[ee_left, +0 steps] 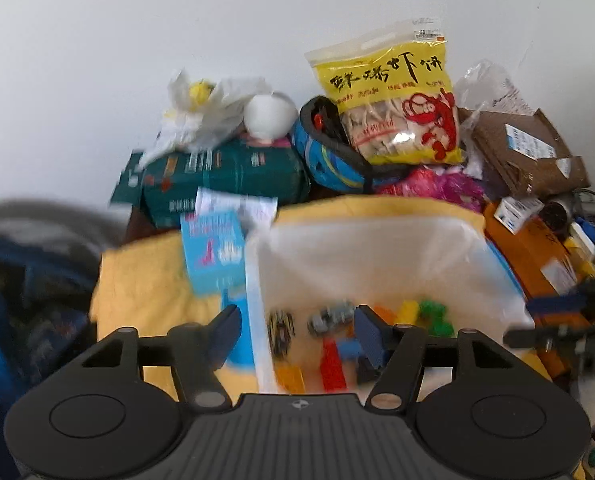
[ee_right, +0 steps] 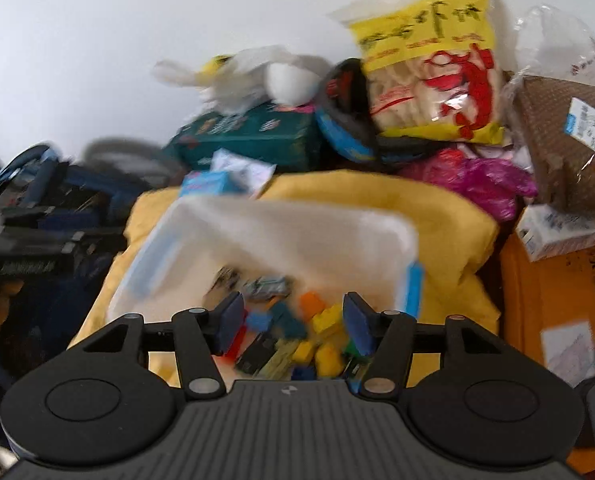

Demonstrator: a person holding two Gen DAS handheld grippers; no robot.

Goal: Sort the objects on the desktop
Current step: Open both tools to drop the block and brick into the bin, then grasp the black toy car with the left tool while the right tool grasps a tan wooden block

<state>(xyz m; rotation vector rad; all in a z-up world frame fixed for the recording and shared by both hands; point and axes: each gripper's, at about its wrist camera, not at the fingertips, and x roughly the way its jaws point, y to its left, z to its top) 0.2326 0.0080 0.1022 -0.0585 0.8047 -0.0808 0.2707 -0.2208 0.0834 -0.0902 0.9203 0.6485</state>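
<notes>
A translucent white storage box (ee_left: 361, 256) with blue clips sits on a yellow cloth (ee_left: 145, 280). Inside lie loose building bricks, among them a yellow one (ee_left: 409, 312), a green one (ee_left: 437, 316) and a red one (ee_left: 331, 364), plus a small toy car (ee_left: 329, 316). My left gripper (ee_left: 297, 322) is open and straddles the box's left wall without its pads touching it. In the right wrist view the same box (ee_right: 297, 232) holds the pile of bricks (ee_right: 325, 322). My right gripper (ee_right: 293, 312) hangs open just above them, gripping nothing.
Clutter lines the white wall behind the box: a yellow snack bag (ee_left: 393, 96), a green package (ee_left: 225, 176), a light blue carton (ee_left: 211, 248), pink tinsel (ee_left: 429, 184), torn cardboard (ee_left: 525, 148). An orange box (ee_right: 557, 300) stands at the right, with dark gear at the left.
</notes>
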